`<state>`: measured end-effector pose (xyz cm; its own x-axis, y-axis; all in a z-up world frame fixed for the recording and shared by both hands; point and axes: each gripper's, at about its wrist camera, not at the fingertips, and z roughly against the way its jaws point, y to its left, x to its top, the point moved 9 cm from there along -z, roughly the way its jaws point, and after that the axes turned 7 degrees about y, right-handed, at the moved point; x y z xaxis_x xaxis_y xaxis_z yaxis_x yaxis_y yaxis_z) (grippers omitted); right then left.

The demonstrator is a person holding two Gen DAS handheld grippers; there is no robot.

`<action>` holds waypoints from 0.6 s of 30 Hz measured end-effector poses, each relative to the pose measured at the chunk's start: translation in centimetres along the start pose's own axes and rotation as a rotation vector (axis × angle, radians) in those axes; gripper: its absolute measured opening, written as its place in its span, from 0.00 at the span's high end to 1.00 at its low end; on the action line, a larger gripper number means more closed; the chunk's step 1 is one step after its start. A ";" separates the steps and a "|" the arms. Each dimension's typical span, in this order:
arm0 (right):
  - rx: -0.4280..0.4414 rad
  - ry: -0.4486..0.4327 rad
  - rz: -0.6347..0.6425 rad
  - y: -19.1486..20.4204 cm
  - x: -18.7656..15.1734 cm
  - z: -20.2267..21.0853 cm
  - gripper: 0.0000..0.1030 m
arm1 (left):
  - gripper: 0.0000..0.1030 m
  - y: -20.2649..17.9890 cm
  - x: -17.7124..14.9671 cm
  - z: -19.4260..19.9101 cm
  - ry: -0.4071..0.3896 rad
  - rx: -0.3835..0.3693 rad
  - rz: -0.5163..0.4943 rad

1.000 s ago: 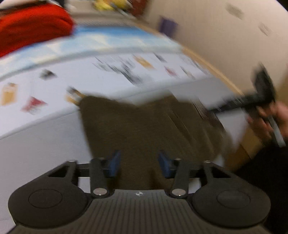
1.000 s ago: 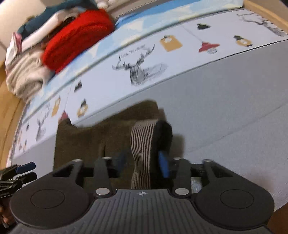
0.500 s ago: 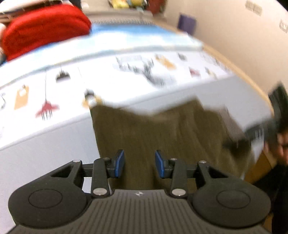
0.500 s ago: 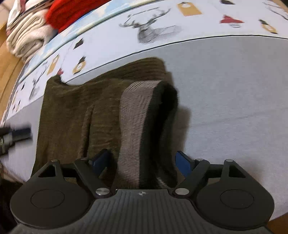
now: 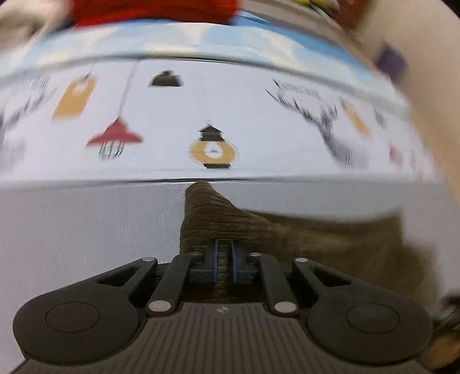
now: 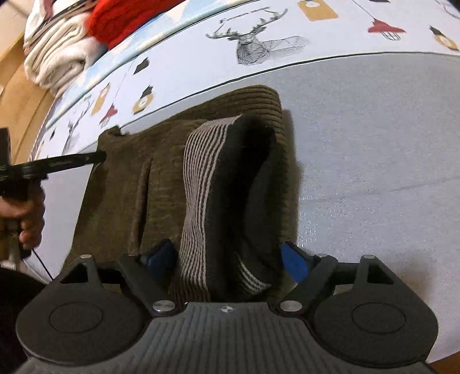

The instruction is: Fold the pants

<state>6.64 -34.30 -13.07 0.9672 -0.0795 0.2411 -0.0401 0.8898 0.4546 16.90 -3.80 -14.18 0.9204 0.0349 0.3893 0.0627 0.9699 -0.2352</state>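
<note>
Grey mat (image 6: 373, 172) with lantern-and-deer print border; brown corduroy pants (image 6: 161, 178) lie on it part-folded, striped waistband (image 6: 198, 184) flipped up; left gripper (image 5: 223, 263) just closed, pinching the pants' corner; right gripper (image 6: 227, 256) just opened, spread around the waistband; more folds left; left view blurred, near hem cut off

Beyond my tongs I see a printed sheet (image 6: 330, 34), with a red knit (image 6: 126, 20) and cream towels (image 6: 57, 57) far left.
</note>
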 end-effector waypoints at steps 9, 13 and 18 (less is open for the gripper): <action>-0.019 0.005 -0.066 -0.2 2.3 -2.1 0.11 | 0.21 1.4 -2.9 -1.8 0.226 -0.111 0.078; -0.024 0.010 -0.105 -0.3 3.0 -3.3 0.07 | 0.22 1.4 -3.7 -2.7 0.261 -0.139 0.082; -0.054 -0.023 -0.110 0.2 3.5 -3.6 0.18 | 0.56 0.8 -3.1 -2.1 0.193 -0.093 -0.026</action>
<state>10.96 -32.84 -15.20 0.9591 -0.1877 0.2120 0.0800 0.8978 0.4331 14.91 -3.63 -17.41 0.9743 -0.0456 0.2208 0.1148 0.9432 -0.3118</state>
